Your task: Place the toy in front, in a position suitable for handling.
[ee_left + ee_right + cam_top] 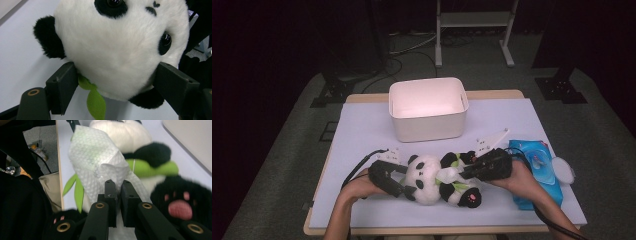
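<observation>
A black-and-white panda plush [432, 179] lies on its back on the pale table [362, 130], head toward the left. My left gripper [404, 181] clamps the head [120, 50] from both sides, and my left gripper [116, 72] shows one jaw pressed into the fur on each side. My right gripper [464, 172] is shut on a white wipe [97, 157] that lies draped over the panda's belly. Its jaws [119, 182] pinch a fold of the wipe. Green felt leaves [150, 168] and a pink-padded paw [180, 208] sit beside it.
A white open bin [427, 125] stands behind the panda at the table's centre back. A blue pack of wet wipes [534, 170] lies at the right, under my right hand, with a white round flap [563, 170] beside it. The table's front edge is close.
</observation>
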Action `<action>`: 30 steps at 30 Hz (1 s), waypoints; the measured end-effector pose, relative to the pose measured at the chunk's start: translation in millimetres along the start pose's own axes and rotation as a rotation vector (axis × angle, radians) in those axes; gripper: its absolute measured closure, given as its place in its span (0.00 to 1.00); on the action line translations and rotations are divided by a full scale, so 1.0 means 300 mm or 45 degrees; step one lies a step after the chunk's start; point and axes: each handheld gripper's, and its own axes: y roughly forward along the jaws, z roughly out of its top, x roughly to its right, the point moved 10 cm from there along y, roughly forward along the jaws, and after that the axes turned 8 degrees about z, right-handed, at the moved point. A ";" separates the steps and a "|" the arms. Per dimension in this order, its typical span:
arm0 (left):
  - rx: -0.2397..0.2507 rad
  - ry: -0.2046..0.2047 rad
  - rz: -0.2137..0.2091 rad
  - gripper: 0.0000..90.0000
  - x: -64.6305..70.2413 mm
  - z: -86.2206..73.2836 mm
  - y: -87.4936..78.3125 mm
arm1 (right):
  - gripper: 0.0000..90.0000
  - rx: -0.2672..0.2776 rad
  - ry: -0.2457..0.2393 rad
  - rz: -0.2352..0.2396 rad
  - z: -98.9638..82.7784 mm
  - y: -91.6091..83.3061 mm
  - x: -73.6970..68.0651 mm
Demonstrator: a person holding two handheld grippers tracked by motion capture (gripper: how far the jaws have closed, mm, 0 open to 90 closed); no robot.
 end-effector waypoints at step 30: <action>-0.012 -0.002 0.008 0.22 0.004 0.001 0.001 | 0.93 0.064 0.041 0.027 -0.036 -0.038 -0.023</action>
